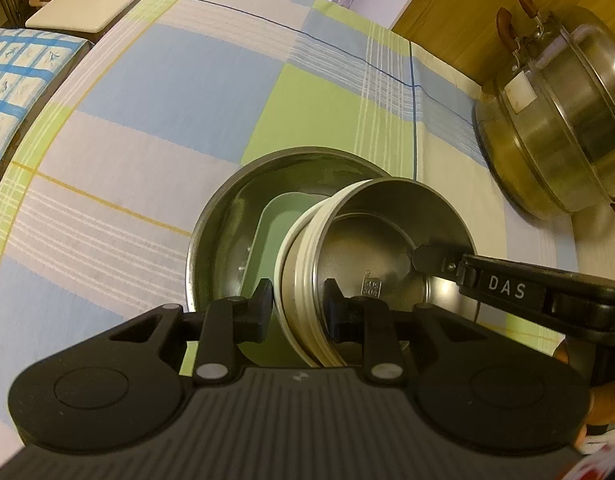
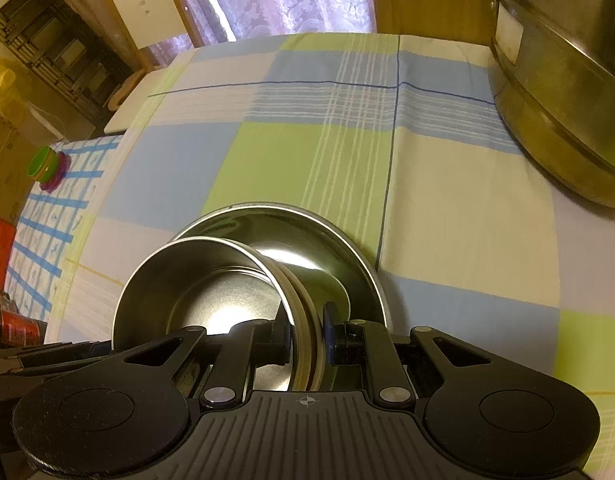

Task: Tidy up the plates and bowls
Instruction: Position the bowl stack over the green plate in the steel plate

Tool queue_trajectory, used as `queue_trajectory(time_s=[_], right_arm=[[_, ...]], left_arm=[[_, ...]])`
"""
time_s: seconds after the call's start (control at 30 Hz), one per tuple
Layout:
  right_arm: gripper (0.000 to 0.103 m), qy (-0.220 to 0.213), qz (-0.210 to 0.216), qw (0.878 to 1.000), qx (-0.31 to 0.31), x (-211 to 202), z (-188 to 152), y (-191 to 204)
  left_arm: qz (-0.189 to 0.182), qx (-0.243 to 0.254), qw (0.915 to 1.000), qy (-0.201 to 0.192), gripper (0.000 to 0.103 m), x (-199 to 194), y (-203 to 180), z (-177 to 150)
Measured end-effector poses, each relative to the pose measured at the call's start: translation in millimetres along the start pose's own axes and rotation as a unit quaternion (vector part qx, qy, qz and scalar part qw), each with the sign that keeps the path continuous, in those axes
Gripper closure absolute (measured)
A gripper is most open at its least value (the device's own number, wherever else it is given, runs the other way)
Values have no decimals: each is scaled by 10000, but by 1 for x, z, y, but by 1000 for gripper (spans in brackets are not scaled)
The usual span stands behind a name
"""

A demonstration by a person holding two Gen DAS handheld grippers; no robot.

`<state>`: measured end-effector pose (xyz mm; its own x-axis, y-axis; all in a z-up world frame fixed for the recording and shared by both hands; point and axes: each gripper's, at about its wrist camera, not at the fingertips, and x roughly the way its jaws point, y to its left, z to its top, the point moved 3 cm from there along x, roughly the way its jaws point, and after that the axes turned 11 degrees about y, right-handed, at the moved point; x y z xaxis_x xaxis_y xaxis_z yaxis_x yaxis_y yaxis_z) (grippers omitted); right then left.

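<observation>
Left wrist view: jaws of the left gripper (image 1: 298,304) clenched on the near wall of the small steel bowl (image 1: 371,248), one pad outside against the cream ribbed band, one inside. Right gripper (image 1: 435,260) reaching in from 3 o'clock, pinching the opposite wall. Right wrist view: right gripper (image 2: 307,332) likewise clamped across the rim, cream band between the pads. Bowl tilted, hanging over the large steel bowl (image 1: 227,216), which sits on the checked cloth (image 1: 155,92). Pale green dish (image 1: 267,240) lying inside the large one, at 9 o'clock of the small bowl. Steamer pot (image 1: 555,120) well apart at 2 o'clock.

Probably nesting in progress. To do well: level the bowl first, keeping both grips matched so it cannot twist; centre over the green dish or beside it, not on its edge; lower until the base rests flat; release one side, then the other. Risk: thin steel wall slipping from the pads, or clattering against the big rim.
</observation>
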<state>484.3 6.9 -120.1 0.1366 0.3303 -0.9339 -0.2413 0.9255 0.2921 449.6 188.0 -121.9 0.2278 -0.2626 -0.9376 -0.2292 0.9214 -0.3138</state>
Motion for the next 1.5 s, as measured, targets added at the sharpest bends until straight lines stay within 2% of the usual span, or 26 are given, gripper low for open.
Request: queue_trajectory(time_s=[0.37, 1.17, 1.5], right_arm=[[87, 39, 52, 10000, 1, 2, -2, -3], [87, -154, 243, 9995, -116, -11, -5, -5], [87, -291, 376, 9986, -239, -22, -9, -7]], left_arm=[[-179, -41, 9998, -17, 78, 1, 4, -2], [-41, 56, 9999, -99, 78, 1, -1, -2], [135, 223, 9990, -373, 78, -14, -4, 0]])
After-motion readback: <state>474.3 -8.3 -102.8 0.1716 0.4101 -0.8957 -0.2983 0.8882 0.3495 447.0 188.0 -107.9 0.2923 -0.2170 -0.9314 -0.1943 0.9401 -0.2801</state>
